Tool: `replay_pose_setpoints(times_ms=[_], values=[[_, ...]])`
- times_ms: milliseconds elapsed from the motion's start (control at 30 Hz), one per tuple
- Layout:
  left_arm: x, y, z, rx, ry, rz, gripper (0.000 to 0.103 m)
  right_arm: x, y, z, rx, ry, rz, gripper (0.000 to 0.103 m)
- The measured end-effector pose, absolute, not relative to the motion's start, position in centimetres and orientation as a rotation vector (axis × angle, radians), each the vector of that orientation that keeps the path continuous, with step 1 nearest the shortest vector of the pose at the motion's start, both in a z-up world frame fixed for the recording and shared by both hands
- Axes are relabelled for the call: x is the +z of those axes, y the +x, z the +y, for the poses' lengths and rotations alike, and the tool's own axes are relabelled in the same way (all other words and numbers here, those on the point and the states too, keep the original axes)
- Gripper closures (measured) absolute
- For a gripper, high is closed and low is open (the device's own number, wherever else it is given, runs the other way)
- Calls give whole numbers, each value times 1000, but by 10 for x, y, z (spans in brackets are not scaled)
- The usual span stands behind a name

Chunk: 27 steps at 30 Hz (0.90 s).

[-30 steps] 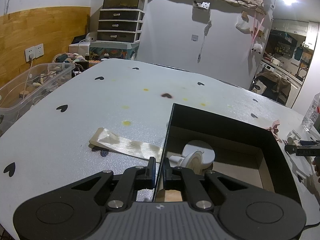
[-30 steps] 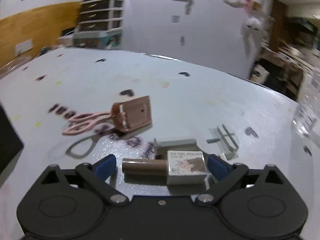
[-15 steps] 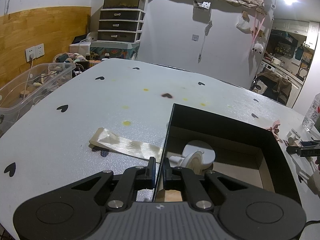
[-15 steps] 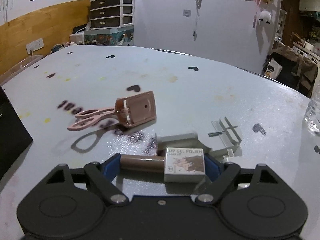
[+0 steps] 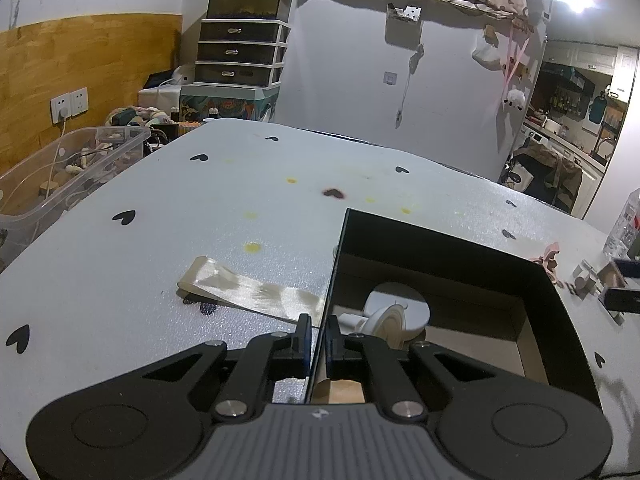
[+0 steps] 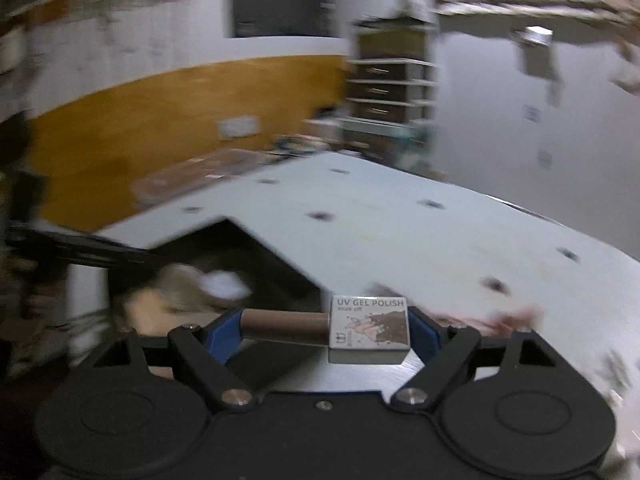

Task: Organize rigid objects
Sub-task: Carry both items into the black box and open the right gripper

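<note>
Right wrist view shows the right gripper (image 6: 326, 326) squeezing a gel polish bottle (image 6: 362, 328) sideways, up in the air near the black box (image 6: 276, 260). The left gripper (image 5: 316, 334) pinches the box's side wall.

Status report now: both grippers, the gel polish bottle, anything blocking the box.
Left gripper shut on black box wall. Right gripper shut on gel polish bottle, clear of table, facing box. White round item inside; no obstruction seen.

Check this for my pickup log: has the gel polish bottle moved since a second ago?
Yes. The gel polish bottle, gripped by the right gripper, is lifted off the table and swung toward the black box.
</note>
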State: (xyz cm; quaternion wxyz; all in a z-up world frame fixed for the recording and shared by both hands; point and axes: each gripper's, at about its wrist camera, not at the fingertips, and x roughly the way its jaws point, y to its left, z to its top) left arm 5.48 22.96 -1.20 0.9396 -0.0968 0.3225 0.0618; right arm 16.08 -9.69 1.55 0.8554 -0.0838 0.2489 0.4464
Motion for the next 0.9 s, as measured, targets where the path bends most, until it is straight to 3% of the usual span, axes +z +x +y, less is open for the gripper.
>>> replay_pose_setpoints(times_ms=[333, 667, 900], values=[[-10, 55, 229, 124, -203, 651, 97, 16, 162, -7, 1070, -346, 602, 17], [-11, 55, 230, 109, -216, 645, 97, -10, 193, 29, 865, -83, 894, 17], [-14, 56, 231, 101, -225, 638, 97, -5, 191, 35, 622, 25, 922, 17]])
